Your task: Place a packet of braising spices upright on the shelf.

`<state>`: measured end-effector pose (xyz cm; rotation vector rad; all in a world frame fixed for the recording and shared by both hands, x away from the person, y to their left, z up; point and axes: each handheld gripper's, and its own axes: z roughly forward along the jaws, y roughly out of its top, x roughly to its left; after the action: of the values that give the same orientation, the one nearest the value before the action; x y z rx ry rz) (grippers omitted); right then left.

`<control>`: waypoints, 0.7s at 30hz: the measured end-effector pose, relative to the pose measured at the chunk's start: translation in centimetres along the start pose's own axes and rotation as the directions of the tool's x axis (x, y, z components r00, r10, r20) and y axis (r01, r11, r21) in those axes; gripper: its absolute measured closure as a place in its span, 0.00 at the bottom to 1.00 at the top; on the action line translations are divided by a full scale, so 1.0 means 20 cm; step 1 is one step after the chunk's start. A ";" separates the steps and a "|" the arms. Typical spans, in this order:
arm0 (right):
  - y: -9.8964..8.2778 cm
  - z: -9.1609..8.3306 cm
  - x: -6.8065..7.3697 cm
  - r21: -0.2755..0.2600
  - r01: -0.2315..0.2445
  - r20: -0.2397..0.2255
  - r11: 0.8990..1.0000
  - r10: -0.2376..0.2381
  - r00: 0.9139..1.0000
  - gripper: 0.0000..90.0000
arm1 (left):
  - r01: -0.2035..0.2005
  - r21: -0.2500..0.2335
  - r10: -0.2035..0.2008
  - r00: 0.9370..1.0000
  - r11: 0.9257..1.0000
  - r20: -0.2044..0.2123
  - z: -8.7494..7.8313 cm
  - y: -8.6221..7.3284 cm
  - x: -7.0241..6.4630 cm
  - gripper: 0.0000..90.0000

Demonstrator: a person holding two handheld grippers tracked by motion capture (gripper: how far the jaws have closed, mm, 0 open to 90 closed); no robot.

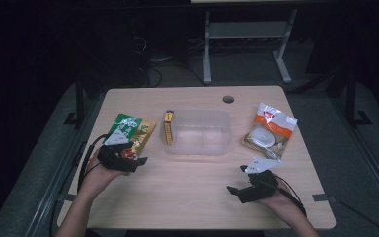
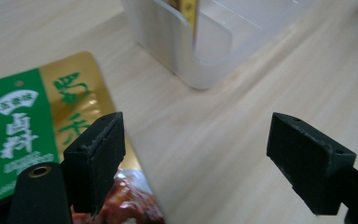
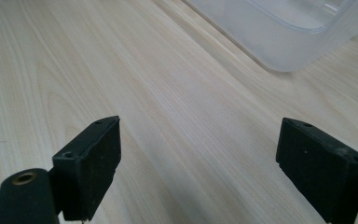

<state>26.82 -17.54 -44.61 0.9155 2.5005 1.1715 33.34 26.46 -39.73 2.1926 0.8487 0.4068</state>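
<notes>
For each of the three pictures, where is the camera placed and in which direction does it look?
High view: above the person's side, looking forward and down on the table; both forearms, left gripper, right gripper.
Left gripper view: rides on the left gripper, facing the green packet and clear tub; jaws apart.
Right gripper view: rides on the right gripper, low over bare wood, facing the tub; jaws apart.
Shared: all three show the tub.

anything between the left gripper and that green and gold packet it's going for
Nothing visible does. The left gripper is open right at the green and gold packet, one jaw over its edge. The clear bin and yellow box sit beyond, off that path.
</notes>
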 end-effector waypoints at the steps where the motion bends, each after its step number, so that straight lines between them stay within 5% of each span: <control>1: 0.00 0.00 0.00 -0.002 0.008 0.001 1.000 -0.008 1.000 0.15 | 0.011 -0.001 -0.011 1.000 1.000 -0.022 0.00 0.02 0.02 0.21; 12: 0.00 0.01 -0.01 0.001 0.020 0.015 1.000 -0.020 1.000 0.15 | 0.077 0.012 -0.075 0.990 0.997 -0.118 0.04 0.01 0.20 0.22; 18: -0.01 0.00 -0.01 0.000 0.018 0.019 1.000 -0.018 1.000 0.15 | 0.157 -0.014 -0.157 0.973 0.988 -0.169 0.06 -0.02 0.32 0.22; 21: -0.01 -0.01 -0.01 0.000 0.026 0.022 1.000 -0.026 0.999 0.15 | 0.163 -0.010 -0.162 0.969 0.987 -0.187 0.08 -0.04 0.36 0.23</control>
<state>26.75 -17.80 -44.67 0.8877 2.4873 1.1473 39.03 30.98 -41.23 2.0934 1.1239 0.5354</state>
